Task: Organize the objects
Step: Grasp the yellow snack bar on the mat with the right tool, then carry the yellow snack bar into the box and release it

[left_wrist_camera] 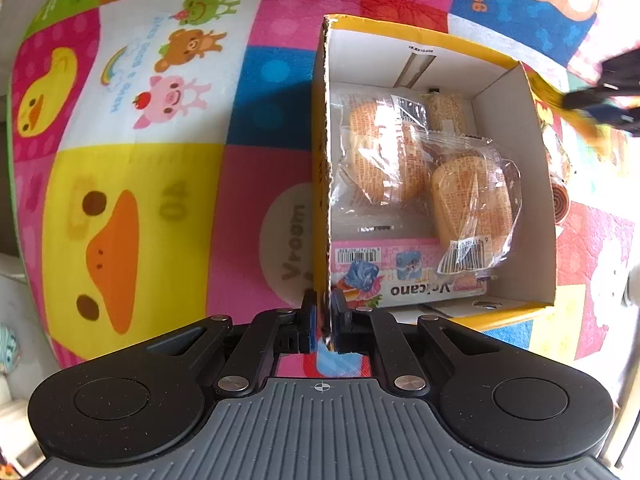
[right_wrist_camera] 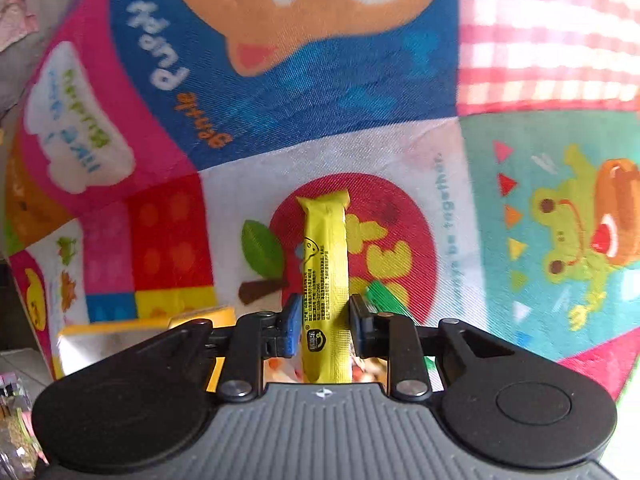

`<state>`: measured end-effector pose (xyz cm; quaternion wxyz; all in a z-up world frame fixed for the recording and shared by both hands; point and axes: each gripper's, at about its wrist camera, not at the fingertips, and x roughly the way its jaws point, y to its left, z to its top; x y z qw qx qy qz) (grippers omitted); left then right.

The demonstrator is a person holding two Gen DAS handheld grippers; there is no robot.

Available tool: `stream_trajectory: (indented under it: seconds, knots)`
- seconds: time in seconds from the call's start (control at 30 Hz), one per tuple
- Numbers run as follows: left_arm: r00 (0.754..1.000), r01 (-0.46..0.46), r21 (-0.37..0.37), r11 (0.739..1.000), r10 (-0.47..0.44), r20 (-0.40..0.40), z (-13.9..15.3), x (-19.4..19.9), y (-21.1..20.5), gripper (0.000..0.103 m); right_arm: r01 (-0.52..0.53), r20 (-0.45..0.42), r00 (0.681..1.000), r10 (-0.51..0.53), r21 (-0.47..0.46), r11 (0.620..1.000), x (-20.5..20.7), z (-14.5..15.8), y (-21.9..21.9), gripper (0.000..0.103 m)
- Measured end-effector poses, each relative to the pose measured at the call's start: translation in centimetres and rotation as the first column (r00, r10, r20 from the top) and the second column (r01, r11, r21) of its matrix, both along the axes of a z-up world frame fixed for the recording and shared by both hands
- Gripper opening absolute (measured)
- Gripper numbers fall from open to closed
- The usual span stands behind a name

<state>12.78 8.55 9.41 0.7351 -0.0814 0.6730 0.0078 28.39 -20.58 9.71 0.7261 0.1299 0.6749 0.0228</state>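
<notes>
Left gripper (left_wrist_camera: 323, 312) nearest lens, jaws clenched on near-left wall of yellow cardboard box (left_wrist_camera: 516, 92). Box sits on cartoon play mat (left_wrist_camera: 132, 184). Inside, left to right: wrapped bun (left_wrist_camera: 384, 156), second wrapped bun (left_wrist_camera: 472, 200); pink "Volcano" packet (left_wrist_camera: 400, 272) flat at near end. Right gripper (right_wrist_camera: 325, 320) pinches yellow snack stick (right_wrist_camera: 326, 256) near its lower half, over red apple print; green wrapper (right_wrist_camera: 386, 300) just right.

Your left wrist view looks straight down, close over the yellow box (left_wrist_camera: 440, 168), whose near wall sits at its fingers. Your right wrist view looks steeply down, close over the cartoon mat (right_wrist_camera: 360, 120) beside that box; both views share box and mat.
</notes>
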Motion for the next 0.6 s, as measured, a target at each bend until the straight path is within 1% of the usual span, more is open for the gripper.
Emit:
stream_trajectory:
  seconds: [0.07,0.13,0.23,0.33,0.4,0.53,0.6]
  knots:
    - [1.000,0.016,-0.007,1.000,-0.016,0.007,-0.1,0.1,0.1,0.009,0.010,0.030,0.999,-0.011,0.030,1.000,-1.9,2.5,-1.0,0.023]
    - [0.999,0.034,-0.015,0.999,-0.033,0.017,-0.1,0.2,0.1,0.009,0.047,0.039,0.998,-0.050,0.063,0.997,-3.7,4.7,-2.1,0.023]
    - [0.998,0.052,-0.040,0.998,-0.051,0.025,0.1,0.1,0.5,0.009,0.105,0.026,0.994,-0.108,0.093,0.990,-6.8,7.5,-3.0,0.023]
    - [0.996,0.083,-0.057,0.995,-0.081,0.029,0.0,0.0,0.8,0.009,0.150,-0.004,0.989,-0.151,0.116,0.982,-10.9,10.0,-3.2,0.023]
    - [0.996,0.088,-0.072,0.994,-0.086,0.028,0.0,0.1,0.8,0.009,0.155,-0.028,0.988,-0.153,0.119,0.981,-13.3,11.4,-2.5,0.023]
    - [0.994,0.110,-0.081,0.991,-0.108,0.025,-0.2,0.3,0.9,0.009,0.127,-0.064,0.991,-0.121,0.095,0.987,-18.2,14.0,-0.5,0.023]
    - [0.993,0.116,-0.087,0.990,-0.114,0.027,-0.3,0.3,1.0,0.009,0.151,-0.096,0.985,-0.141,0.104,0.983,-20.1,14.8,0.4,0.023]
